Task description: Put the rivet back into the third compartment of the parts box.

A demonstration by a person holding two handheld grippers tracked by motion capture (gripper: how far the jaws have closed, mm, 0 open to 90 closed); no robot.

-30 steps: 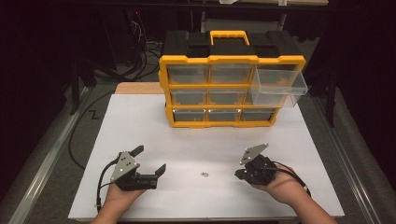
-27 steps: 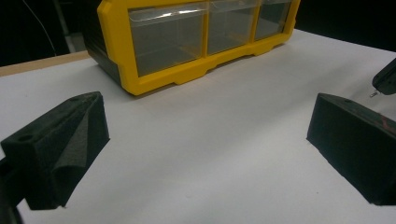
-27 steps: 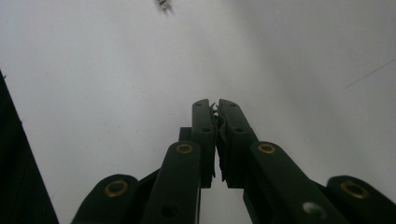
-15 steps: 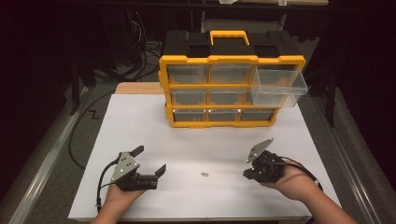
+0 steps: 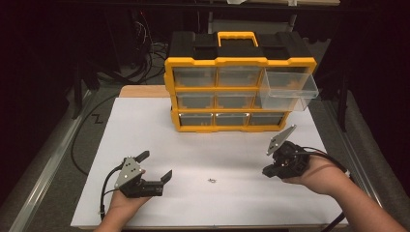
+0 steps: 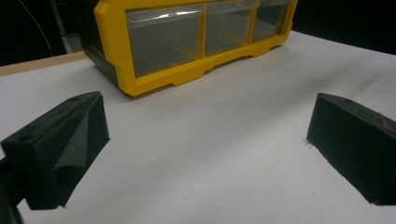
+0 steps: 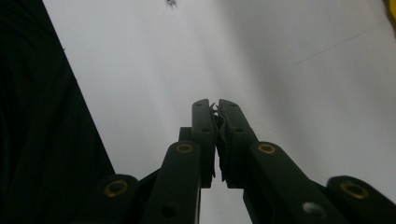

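1. Our left gripper (image 5: 155,167) rests on the white table sheet (image 5: 145,121) with its jaws spread wide and nothing between them.
2. A small metal piece (image 5: 212,181) lies on the sheet between our two grippers, touching neither.
3. Our right gripper (image 5: 267,170) hangs above the sheet, jaws clenched; something tiny seems pinched between them.
4. Behind stands the yellow organizer (image 5: 232,92), its top-right drawer (image 5: 289,87) pulled out.

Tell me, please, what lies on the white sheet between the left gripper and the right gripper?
In the high view, one small metal piece lies between the left gripper and the right gripper; the white sheet is otherwise bare there.
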